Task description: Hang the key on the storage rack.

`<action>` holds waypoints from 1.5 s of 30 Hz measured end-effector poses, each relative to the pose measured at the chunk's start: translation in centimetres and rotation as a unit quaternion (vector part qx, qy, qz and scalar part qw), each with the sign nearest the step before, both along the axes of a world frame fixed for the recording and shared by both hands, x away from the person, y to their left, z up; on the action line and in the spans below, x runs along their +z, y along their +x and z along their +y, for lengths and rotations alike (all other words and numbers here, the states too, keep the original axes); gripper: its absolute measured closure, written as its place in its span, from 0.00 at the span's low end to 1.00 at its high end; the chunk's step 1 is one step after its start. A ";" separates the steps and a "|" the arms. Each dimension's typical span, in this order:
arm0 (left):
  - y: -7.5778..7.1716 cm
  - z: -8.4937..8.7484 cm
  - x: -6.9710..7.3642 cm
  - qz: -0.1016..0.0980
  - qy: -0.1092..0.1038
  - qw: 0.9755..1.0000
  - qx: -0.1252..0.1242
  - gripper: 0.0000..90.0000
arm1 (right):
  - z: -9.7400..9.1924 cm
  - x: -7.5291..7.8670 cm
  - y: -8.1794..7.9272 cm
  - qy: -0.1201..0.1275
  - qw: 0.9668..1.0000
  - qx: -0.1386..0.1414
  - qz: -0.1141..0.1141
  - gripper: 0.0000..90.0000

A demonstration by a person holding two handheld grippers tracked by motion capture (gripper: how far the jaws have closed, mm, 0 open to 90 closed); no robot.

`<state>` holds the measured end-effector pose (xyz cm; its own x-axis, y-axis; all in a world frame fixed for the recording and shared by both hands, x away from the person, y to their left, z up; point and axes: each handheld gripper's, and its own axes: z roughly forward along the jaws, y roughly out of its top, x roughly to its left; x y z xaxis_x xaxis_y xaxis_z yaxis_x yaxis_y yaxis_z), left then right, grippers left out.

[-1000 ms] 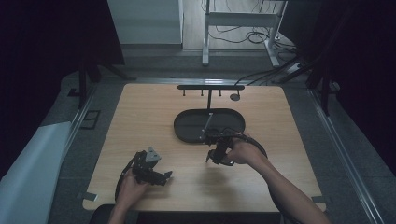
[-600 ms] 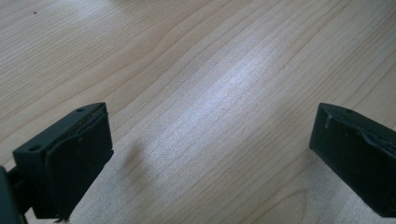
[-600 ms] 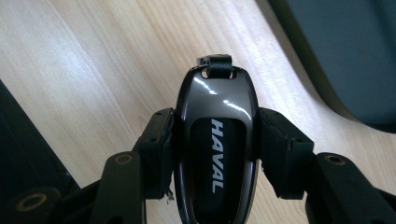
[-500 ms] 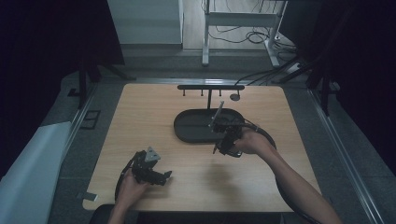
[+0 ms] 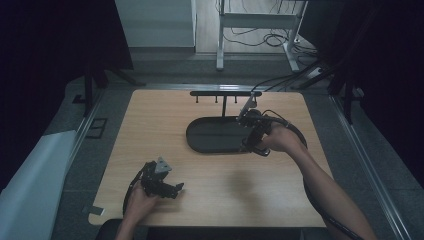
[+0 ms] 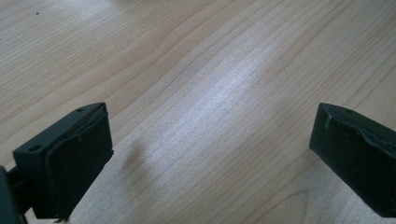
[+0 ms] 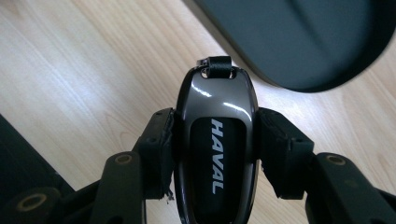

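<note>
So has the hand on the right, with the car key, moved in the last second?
Yes. The right gripper, holding the car key, went away from the person, across the black tray toward the rack.

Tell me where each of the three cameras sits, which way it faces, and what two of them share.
High view: above the person's side, looking forward and down on the table; forearms, left gripper and right gripper show.
Left gripper view: rides the left gripper, facing bare tabletop; jaws apart.
Right gripper view: rides the right gripper, jaws clamped on a car key.
Shared: the black tray appears in the high and right gripper views.
</note>
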<state>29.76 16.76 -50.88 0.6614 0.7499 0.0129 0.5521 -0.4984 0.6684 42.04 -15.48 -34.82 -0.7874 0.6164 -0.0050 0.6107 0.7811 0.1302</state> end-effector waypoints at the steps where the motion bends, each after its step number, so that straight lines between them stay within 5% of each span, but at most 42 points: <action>1: 0.0 0.0 0.0 0.000 0.000 1.000 0.000 0.00 | -0.2 0.2 0.2 0.000 1.000 -0.004 0.000 0.54; 23: 0.0 0.1 0.0 0.001 0.002 1.000 0.000 0.00 | -3.5 4.0 4.1 0.003 0.997 -0.077 -0.011 0.54; 45: 0.0 0.3 -0.1 0.002 0.001 1.000 0.004 0.00 | -3.5 8.2 7.6 0.014 0.991 -0.130 -0.019 0.54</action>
<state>29.79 17.05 -50.99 0.6552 0.7554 0.0122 0.5585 -0.4952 0.6655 49.60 -18.99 -26.67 -0.6020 0.7984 -0.0121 0.7847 0.5944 0.1759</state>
